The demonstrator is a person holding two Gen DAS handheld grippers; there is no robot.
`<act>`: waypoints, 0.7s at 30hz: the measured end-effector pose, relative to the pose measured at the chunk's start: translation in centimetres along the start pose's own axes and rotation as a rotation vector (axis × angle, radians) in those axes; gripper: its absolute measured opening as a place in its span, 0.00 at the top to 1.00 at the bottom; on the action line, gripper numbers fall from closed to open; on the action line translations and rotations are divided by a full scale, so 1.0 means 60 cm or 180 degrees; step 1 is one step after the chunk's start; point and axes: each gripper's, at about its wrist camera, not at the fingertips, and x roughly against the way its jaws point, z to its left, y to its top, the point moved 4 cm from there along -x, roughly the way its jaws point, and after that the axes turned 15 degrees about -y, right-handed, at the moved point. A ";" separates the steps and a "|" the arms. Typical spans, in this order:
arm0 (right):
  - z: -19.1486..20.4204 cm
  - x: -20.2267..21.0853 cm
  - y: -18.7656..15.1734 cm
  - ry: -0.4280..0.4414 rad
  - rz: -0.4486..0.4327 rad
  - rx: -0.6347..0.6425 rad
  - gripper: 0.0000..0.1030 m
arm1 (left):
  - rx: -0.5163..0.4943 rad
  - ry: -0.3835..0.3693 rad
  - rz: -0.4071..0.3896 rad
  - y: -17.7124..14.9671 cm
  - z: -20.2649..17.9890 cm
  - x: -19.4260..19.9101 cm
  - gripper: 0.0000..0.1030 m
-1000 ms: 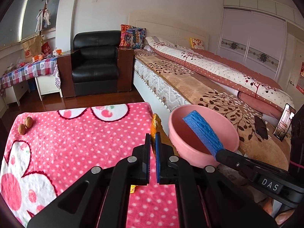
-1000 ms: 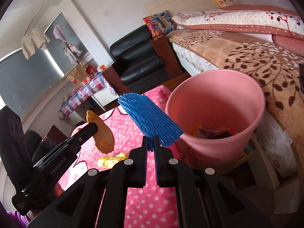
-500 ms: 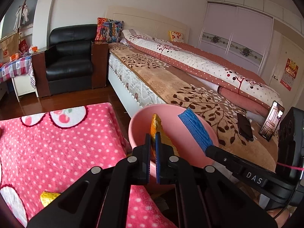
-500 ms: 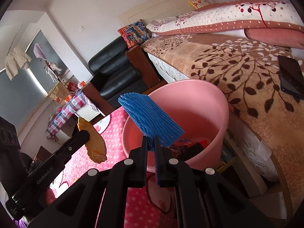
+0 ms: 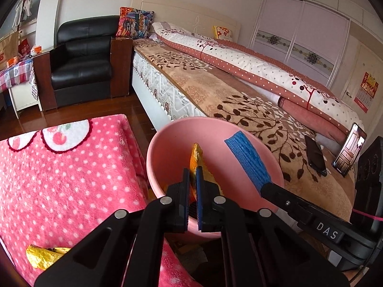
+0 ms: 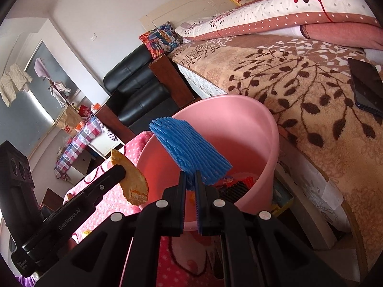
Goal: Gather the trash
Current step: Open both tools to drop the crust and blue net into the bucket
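My left gripper [image 5: 193, 174] is starting to open, orange peel [image 5: 196, 160] still between its pads, over the pink bucket [image 5: 167, 148]. My right gripper [image 6: 190, 179] pinches a blue foam net [image 6: 189, 150] above the same bucket. Beyond, a gold wrapper [image 5: 43, 254] lies on the pink dotted blanket [image 5: 59, 179]; the bed [image 5: 215, 88] lies farther back.

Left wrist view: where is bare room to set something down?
The pink blanket is bare from its cherry border down to the yellow wrapper. The brown bed cover is bare from the quilt to the dark phone. Crowded over the pink bin: the left gripper, jaws opening with orange peel between them, and the right gripper holding blue foam net.
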 end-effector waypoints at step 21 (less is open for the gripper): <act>0.020 0.010 -0.022 -0.0021 -0.0002 0.0119 0.67 | 0.0166 -0.0083 -0.0050 -0.010 0.006 0.037 0.64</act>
